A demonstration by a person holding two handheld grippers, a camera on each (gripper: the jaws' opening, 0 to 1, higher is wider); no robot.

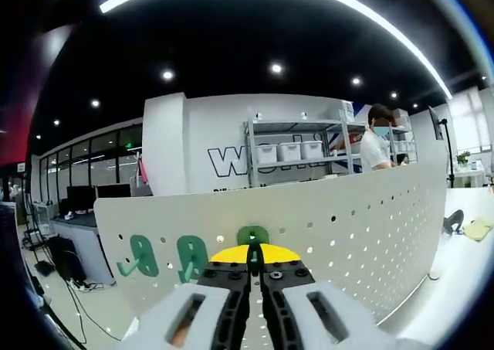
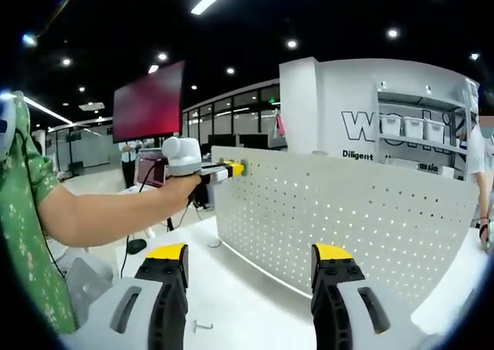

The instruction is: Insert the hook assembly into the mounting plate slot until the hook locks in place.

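In the left gripper view, the left tool (image 1: 254, 266) is seen with its yellow-tipped black jaws drawn together, clamped on a green plastic hook (image 1: 252, 236) that is pressed against the white perforated metal mounting plate (image 1: 347, 219) directly ahead of the jaws. Two more green plastic hooks are seen on the same plate, one just left of the tool (image 1: 191, 257) and one farther left (image 1: 140, 256). Beyond the plate, a metal shelf rack with white bins (image 1: 297, 151) is seen, and a person in a white shirt (image 1: 377, 143) stands beside it.

In the right gripper view, the right tool (image 2: 248, 263) is held with its jaws wide apart, nothing between them, above the white counter (image 2: 247, 296). The mounting plate stands upright ahead of it, and the left tool is seen at the plate's far left edge, gripped by a hand (image 2: 181, 186).
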